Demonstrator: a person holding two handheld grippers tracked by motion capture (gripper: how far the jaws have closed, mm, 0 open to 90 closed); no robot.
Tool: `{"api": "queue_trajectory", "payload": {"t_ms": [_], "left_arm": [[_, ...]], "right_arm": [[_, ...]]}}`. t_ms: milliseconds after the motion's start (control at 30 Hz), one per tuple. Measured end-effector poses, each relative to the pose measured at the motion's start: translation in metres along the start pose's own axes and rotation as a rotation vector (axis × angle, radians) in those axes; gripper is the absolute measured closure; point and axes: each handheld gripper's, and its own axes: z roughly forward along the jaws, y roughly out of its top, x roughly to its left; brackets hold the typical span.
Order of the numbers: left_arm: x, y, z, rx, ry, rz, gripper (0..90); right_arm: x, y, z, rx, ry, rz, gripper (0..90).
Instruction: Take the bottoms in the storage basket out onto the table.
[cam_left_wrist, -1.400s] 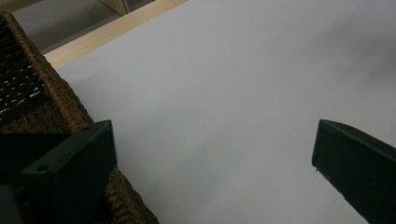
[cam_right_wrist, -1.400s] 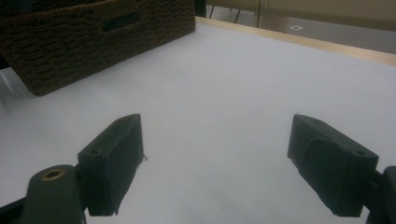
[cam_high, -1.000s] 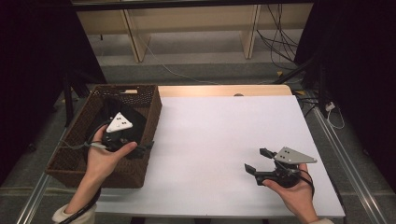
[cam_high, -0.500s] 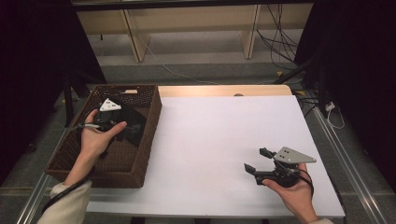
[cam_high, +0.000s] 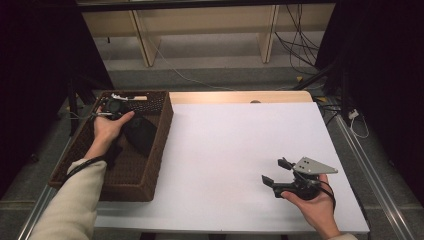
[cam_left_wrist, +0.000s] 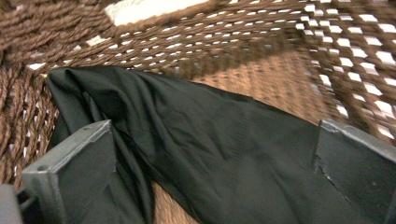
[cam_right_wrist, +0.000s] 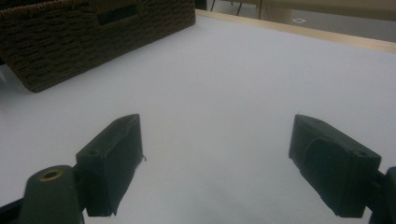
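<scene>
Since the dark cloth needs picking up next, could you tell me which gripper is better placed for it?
Left. The left gripper is inside the wicker basket, jaws open over the black cloth. The right gripper sits open over the bare white table.

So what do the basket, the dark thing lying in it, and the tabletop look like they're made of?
The basket looks like woven brown wicker or twisted rope: braided strands with light showing through the gaps. The dark cloth seems a thin, matte black fabric, since it folds and creases softly; the fibre can't be told. The tabletop looks like a smooth, matte white board or laminate with a pale wood-coloured far edge.
</scene>
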Motion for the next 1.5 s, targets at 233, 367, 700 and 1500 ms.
{"api": "queue_trajectory", "payload": {"t_ms": [233,367,700,1500], "left_arm": [[0.007,0.006,0.025,0.058,0.043,-0.015,0.0],[0.007,0.002,0.038,0.070,0.050,-0.022,0.0],[0.009,-0.004,0.057,0.095,0.090,-0.057,0.0],[0.025,-0.014,0.067,0.083,-0.034,-0.269,34.7]], "right_arm": [[-0.002,-0.002,-0.001,-0.004,-0.003,0.013,18.3],[-0.002,-0.002,-0.003,-0.002,-0.008,0.016,18.4],[-0.001,-0.003,-0.003,-0.003,-0.009,0.016,18.3],[-0.001,-0.004,-0.001,0.003,-0.003,0.012,19.5]]}}
